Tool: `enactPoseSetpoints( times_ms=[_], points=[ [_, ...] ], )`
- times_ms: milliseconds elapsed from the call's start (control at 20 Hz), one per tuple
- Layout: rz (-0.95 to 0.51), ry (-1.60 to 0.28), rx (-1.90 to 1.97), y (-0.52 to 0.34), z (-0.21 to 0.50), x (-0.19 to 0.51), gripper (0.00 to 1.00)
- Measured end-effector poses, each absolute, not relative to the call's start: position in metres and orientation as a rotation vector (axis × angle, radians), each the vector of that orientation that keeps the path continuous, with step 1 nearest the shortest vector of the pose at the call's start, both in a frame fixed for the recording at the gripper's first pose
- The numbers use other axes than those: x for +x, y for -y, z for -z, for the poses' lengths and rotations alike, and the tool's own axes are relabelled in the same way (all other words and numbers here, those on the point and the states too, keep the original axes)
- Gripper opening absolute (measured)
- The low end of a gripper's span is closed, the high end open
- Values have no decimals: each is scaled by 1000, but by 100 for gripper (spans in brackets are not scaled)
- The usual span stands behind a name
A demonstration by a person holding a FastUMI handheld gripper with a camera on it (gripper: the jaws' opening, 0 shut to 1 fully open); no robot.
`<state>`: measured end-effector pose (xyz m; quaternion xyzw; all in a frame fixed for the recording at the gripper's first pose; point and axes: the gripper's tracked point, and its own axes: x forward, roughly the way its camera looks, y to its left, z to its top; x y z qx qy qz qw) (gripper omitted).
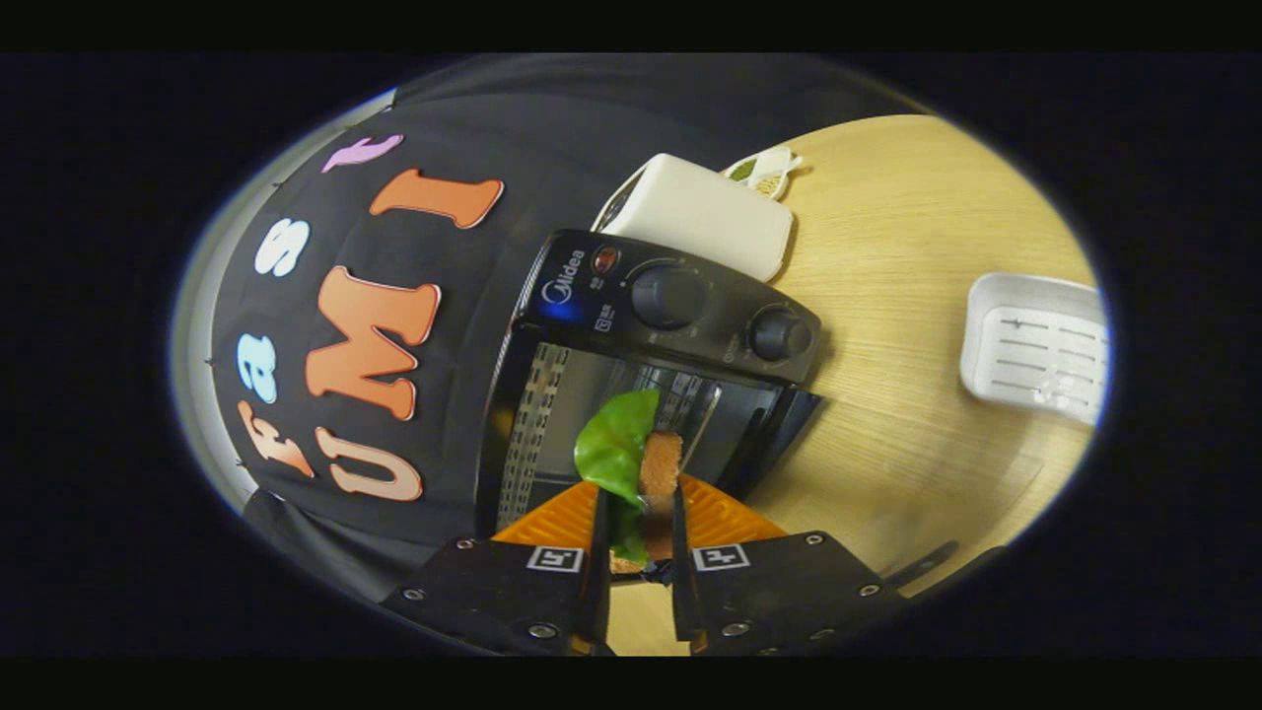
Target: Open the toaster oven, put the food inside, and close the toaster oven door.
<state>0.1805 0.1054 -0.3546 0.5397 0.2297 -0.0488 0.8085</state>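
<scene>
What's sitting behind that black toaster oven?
Behind the toaster oven, a white box-shaped appliance stands on the table. The oven hides its lower part. The gripper holds the food.

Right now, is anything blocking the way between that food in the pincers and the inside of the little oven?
Nothing visible does. The gripper is shut on the food, a green leaf with a brown slice, just before the toaster oven. Its door hangs open, and the dark cavity lies straight beyond the fingers with no object in between.
</scene>
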Motion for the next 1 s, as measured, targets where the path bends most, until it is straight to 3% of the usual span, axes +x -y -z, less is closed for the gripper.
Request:
enactPoseSetpoints(
  times_ms=[200,400,550,600,1000],
  points=[
    [204,-449,1192,-120,362,197,28],
    [138,-531,1127,-148,368,194,49],
    [105,-558,1094,-148,365,174,91],
    [89,-560,1068,-145,362,163,96],
    [-64,-571,590,-110,337,58,98]
  ],
)
